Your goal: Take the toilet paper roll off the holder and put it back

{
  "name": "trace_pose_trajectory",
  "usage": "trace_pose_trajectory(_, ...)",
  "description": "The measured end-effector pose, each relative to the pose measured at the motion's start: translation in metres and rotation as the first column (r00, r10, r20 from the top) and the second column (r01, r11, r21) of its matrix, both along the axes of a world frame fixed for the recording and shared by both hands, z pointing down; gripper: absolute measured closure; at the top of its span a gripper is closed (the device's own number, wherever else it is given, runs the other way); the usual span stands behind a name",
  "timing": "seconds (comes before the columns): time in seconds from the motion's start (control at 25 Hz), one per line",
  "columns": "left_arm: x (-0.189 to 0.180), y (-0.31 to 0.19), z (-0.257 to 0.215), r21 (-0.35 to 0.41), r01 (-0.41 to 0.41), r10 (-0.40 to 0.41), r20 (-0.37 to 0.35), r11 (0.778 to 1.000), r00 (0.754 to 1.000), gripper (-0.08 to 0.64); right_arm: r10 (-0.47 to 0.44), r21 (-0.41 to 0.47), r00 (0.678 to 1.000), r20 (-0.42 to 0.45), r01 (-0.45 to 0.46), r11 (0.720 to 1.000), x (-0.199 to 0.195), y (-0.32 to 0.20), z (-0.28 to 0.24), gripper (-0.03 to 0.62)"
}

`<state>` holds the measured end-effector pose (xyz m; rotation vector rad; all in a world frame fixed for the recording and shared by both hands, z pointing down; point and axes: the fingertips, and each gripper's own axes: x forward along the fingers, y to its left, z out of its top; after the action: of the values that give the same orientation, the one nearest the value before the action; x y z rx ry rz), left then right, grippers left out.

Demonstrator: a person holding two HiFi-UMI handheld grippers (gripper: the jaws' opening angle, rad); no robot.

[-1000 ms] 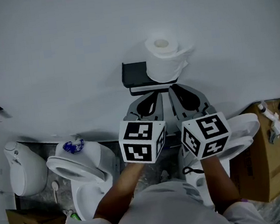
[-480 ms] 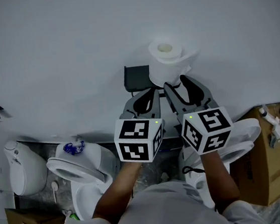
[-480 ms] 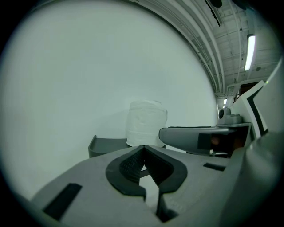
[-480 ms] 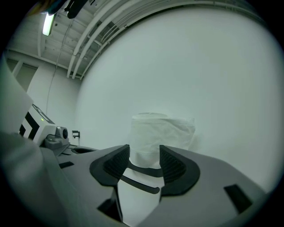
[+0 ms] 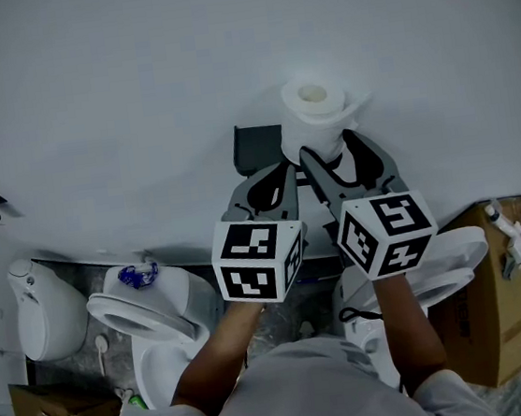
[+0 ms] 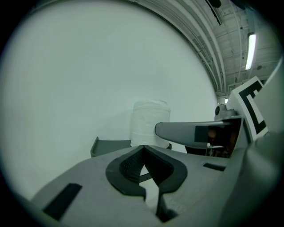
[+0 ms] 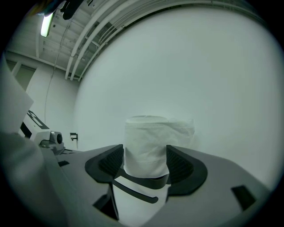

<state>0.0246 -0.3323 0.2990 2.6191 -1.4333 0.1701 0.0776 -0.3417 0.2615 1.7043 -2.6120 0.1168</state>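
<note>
Toilet paper roll (image 5: 313,116): soft white paper, crinkly. Holder (image 5: 255,146): dark, matt. Wall (image 5: 131,77): smooth, matt. Toilet (image 5: 173,298): shiny white, smooth. Box (image 5: 487,325): brown cardboard.

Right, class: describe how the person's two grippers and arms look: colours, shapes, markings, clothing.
Both the left gripper and right gripper are grey plastic, with jaws lined by black ribbed pads. Each carries a white cube printed with black square markers. The person wears a grey short-sleeved shirt.

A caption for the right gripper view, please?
Right gripper, jaws just opened, straddles the upright toilet paper roll on its holder.
</note>
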Motion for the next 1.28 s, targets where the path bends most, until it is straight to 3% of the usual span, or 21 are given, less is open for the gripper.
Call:
trace_pose_trajectory(0.32, 0.001, 0.0, -0.001, 0.006, -0.009, 0.01, -0.008, 1.0, 1.0, 0.557, -0.012, 0.0, 1.0, 0.001, 0.012, 1.0, -0.004, -0.013, -0.005, 0.245)
trace_pose_trajectory(0.84, 0.001, 0.0, -0.001, -0.009, -0.022, 0.022, -0.023, 1.0, 0.999, 0.557, 0.006, -0.041, 0.997, -0.078, -0.009, 0.999, -0.006, -0.029, -0.003, 0.232)
trace_pose_trajectory(1.28, -0.001, 0.002, 0.003, -0.02, -0.017, 0.017, -0.021, 1.0, 1.0, 0.555, 0.016, -0.035, 0.995, -0.095, -0.019, 0.999, -0.006, -0.028, 0.001, 0.239)
